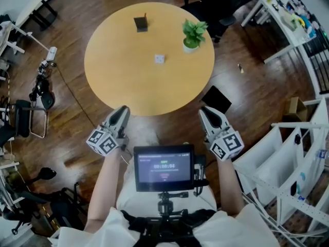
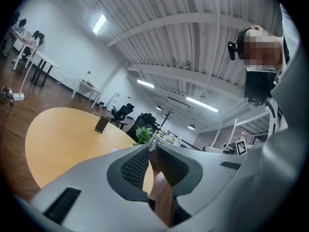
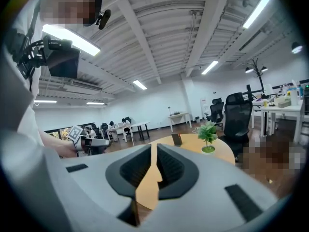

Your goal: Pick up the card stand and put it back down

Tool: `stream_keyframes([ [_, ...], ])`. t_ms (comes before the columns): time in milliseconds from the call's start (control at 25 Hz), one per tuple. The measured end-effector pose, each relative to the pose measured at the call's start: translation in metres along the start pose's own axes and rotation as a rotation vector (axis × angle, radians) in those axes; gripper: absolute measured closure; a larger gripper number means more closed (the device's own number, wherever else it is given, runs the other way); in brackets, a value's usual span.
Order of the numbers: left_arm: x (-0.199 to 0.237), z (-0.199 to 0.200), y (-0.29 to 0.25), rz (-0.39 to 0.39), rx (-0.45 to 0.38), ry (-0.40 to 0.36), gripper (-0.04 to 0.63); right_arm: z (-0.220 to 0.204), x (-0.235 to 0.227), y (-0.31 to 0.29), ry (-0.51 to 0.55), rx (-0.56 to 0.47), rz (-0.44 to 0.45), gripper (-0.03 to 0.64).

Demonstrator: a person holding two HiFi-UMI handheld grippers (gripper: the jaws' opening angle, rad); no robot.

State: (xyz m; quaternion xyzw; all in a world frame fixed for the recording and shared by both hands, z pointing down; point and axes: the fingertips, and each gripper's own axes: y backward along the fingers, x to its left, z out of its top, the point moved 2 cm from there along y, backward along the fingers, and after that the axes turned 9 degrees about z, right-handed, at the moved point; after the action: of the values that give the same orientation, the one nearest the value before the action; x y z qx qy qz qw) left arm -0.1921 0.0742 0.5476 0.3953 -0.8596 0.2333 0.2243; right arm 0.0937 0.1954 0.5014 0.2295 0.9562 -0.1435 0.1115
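Jaws together, empty (card stand (image 1: 141, 23) untouched).

Open-plan office: wood floor (image 1: 67, 138), round mtg table (image 1: 123, 76), swivel chairs (image 3: 239, 111), white desks (image 3: 177, 115) in bkgd, strip lights (image 3: 210, 67) on exposed ceiling beams (image 3: 140, 37), coat rack (image 3: 256, 67), potted plant (image 1: 194, 34) on table.
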Motion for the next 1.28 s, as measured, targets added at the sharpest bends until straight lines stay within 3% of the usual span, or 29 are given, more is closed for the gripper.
stream_keyframes([
  [520,0.055,0.034,0.005,-0.048,-0.003,-0.016,0.543,0.008,0.017,-0.045,0.02,-0.02,-0.079,0.565],
  [840,0.062,0.035,-0.009,-0.07,-0.008,-0.005,0.543,0.009,0.016,-0.048,0.018,-0.004,-0.107,0.565],
  [1280,0.052,0.042,-0.047,-0.017,-0.008,0.014,0.543,0.008,-0.045,-0.07,-0.017,0.026,-0.047,0.565],
])
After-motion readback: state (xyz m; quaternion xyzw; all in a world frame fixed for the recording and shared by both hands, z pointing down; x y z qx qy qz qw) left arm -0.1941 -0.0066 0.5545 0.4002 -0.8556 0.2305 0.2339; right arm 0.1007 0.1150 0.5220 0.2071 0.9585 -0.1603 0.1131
